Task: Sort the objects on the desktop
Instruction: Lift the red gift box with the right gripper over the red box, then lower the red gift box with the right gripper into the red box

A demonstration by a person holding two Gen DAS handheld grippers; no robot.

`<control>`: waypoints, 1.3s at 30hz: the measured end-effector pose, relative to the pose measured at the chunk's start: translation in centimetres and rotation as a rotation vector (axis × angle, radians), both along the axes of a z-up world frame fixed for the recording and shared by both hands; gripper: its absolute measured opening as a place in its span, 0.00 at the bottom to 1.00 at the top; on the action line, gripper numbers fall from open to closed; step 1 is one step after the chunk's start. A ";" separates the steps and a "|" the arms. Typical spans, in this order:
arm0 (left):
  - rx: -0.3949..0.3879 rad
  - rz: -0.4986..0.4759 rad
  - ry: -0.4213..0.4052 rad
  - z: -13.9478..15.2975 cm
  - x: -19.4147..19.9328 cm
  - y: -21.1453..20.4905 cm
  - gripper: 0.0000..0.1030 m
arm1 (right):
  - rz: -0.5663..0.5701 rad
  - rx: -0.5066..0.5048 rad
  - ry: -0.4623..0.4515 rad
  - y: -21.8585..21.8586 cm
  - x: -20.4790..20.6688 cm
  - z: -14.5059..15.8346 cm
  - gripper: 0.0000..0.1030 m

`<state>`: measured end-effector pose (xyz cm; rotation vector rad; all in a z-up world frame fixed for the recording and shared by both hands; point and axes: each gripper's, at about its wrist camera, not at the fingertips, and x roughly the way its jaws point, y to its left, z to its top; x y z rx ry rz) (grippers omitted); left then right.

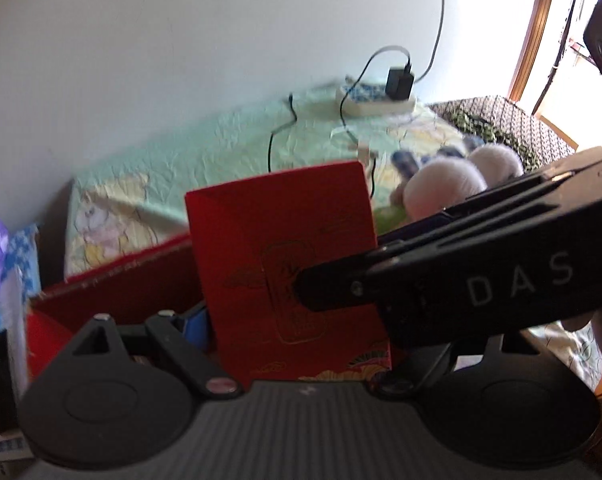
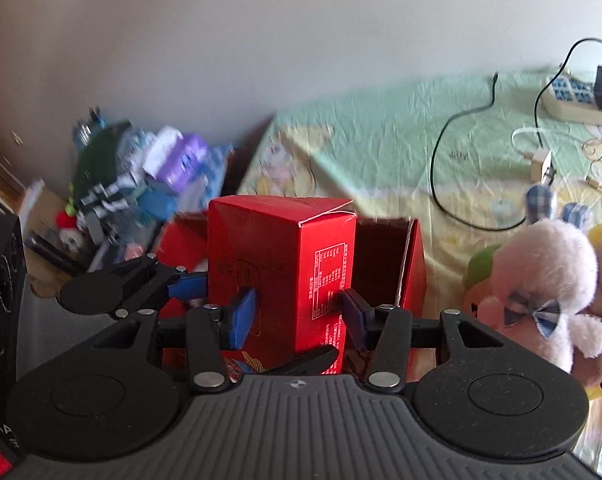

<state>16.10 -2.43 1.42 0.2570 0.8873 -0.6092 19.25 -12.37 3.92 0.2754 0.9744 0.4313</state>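
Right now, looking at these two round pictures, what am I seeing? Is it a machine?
No robot: a person carries two hand-held, two-finger grippers, each with a wide-angle camera looking forward. One picture is from the left gripper, one from the right gripper. The right one's blue pads clamp a tall red box; the left's grip is unclear. Behind stands an open red case; a white plush toy, power strip and cables lie on the green cloth.
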 end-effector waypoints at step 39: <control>-0.140 0.014 0.405 -7.2 5.6 2.6 0.84 | 0.123 -0.453 0.268 6.8 5.8 -3.6 0.54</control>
